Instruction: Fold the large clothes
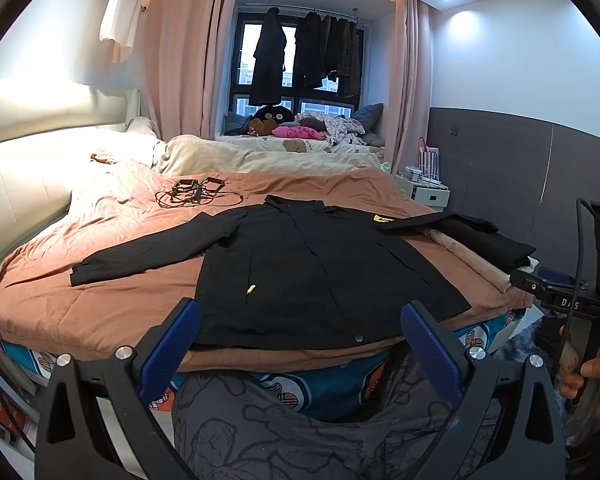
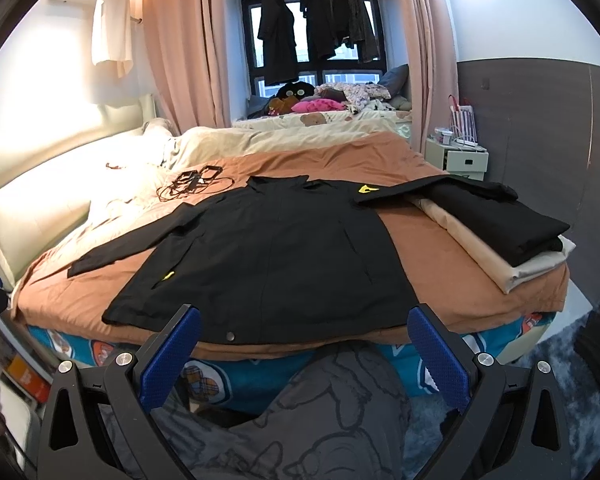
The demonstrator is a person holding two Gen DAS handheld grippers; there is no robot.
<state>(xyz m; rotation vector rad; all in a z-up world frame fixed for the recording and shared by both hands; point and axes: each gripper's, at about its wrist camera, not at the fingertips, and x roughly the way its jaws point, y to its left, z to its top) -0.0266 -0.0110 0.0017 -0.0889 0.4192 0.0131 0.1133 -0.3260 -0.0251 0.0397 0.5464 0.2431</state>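
A large black jacket (image 1: 300,264) (image 2: 268,252) lies flat and face up on the brown bedspread (image 1: 100,280) (image 2: 460,260), both sleeves spread out sideways. Its hem reaches the near edge of the bed. A yellow logo (image 1: 382,219) (image 2: 366,189) marks the right sleeve. My left gripper (image 1: 300,340) hangs open just short of the hem, holding nothing. My right gripper (image 2: 304,340) is open too, also in front of the hem and empty. In the left wrist view the right gripper's body shows at the right edge, held by a hand (image 1: 592,376).
Folded black clothes (image 2: 496,216) sit on a beige stack at the bed's right side. A tangle of cables (image 1: 196,194) lies behind the jacket. A white nightstand (image 2: 456,158) stands at the right. The person's patterned grey trousers (image 2: 320,420) show below.
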